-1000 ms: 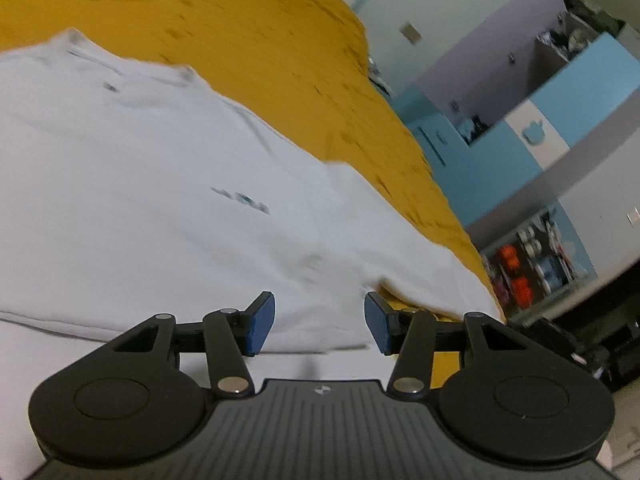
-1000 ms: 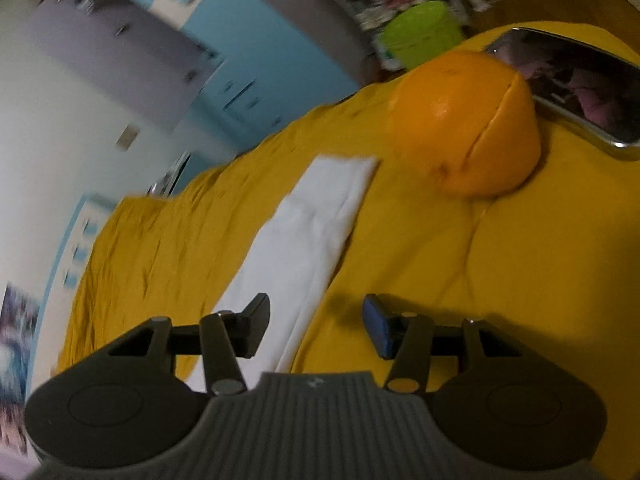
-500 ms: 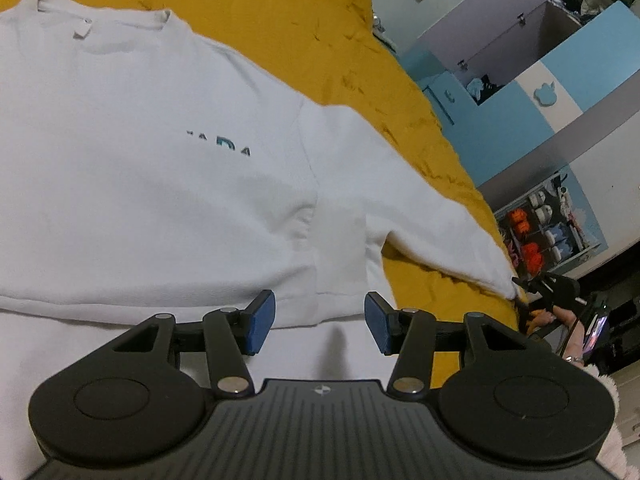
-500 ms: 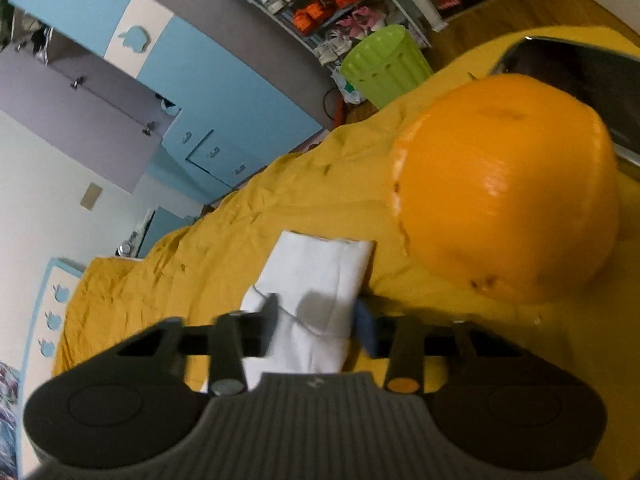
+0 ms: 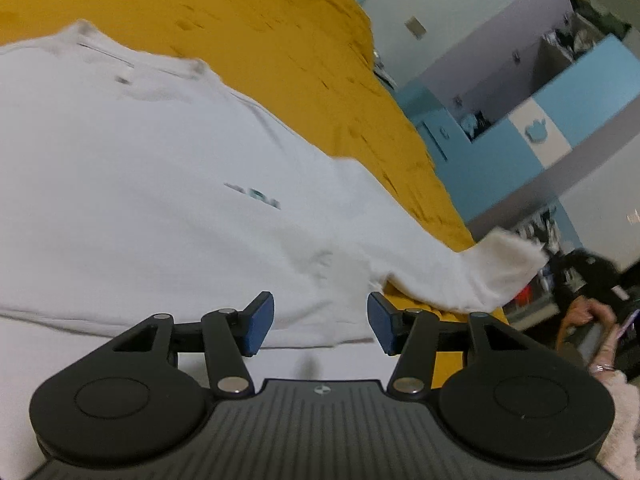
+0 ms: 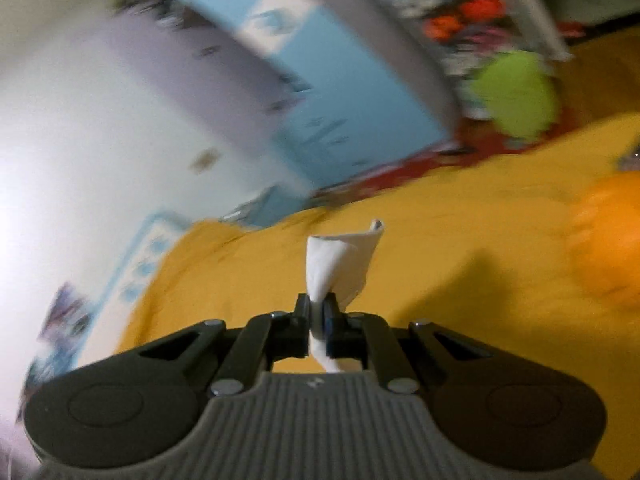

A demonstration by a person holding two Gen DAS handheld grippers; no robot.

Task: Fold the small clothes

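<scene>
We are in the sleeve-fold step: the right hand-held gripper (image 6: pixel 319 317) pinches the cuff of the white sweatshirt (image 5: pixel 160 184) on the bed (image 5: pixel 260 28), the left hand-held gripper (image 5: pixel 320 322) is opening empty above its hem; next, carry the cuff across its chest.

A small white long-sleeved cotton sweatshirt (image 5: pixel 152 184) lies flat, front up, on yellow bedding, its ribbed neckline at the far left and its hem along the near edge. A small blue-green print sits mid-chest. Its right-side sleeve (image 5: pixel 460 268) stretches away to the right, the cuff (image 6: pixel 340 264) lifted clear of the bedding and pinched into a twisted fold.
</scene>
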